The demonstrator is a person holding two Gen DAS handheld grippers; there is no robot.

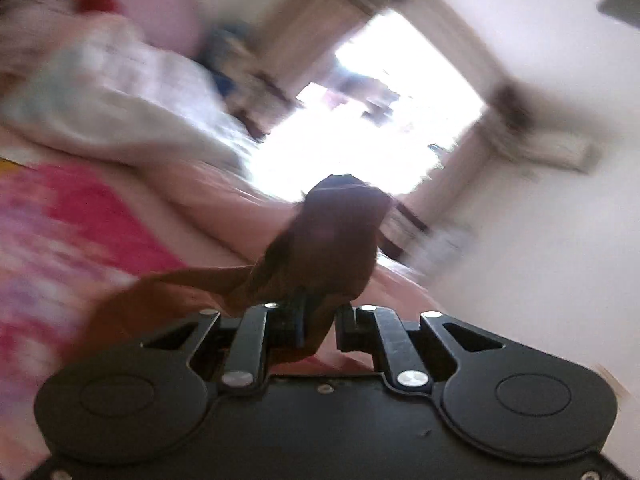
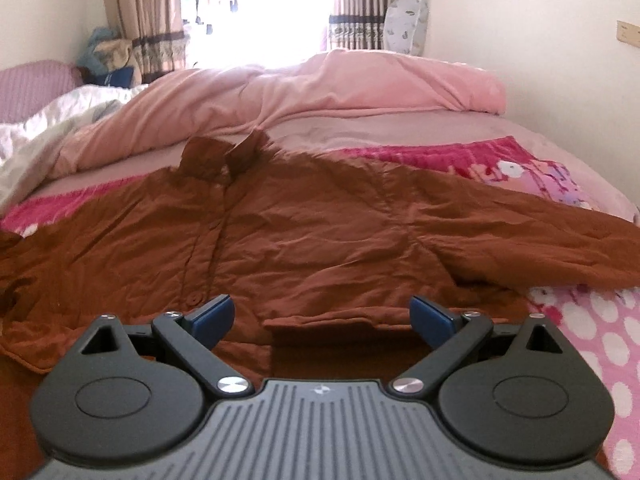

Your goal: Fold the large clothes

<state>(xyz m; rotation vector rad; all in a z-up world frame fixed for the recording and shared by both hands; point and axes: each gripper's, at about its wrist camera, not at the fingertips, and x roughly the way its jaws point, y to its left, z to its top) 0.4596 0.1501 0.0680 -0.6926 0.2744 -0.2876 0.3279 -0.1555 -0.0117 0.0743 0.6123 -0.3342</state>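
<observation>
A large rust-brown button shirt (image 2: 304,232) lies spread face up on the bed, collar toward the window, one sleeve stretched to the right. My right gripper (image 2: 322,314) is open and empty, low over the shirt's bottom hem. My left gripper (image 1: 316,320) is shut on a bunched piece of the brown shirt (image 1: 320,248) and holds it lifted above the bed; the view is tilted and blurred by motion. Which part of the shirt it holds I cannot tell.
The bed carries a pink and magenta patterned blanket (image 2: 500,164), a rolled pink duvet (image 2: 360,80) and a white quilt (image 2: 48,120) at the left. A bright window with striped curtains (image 2: 356,4) is behind. White walls stand on both sides.
</observation>
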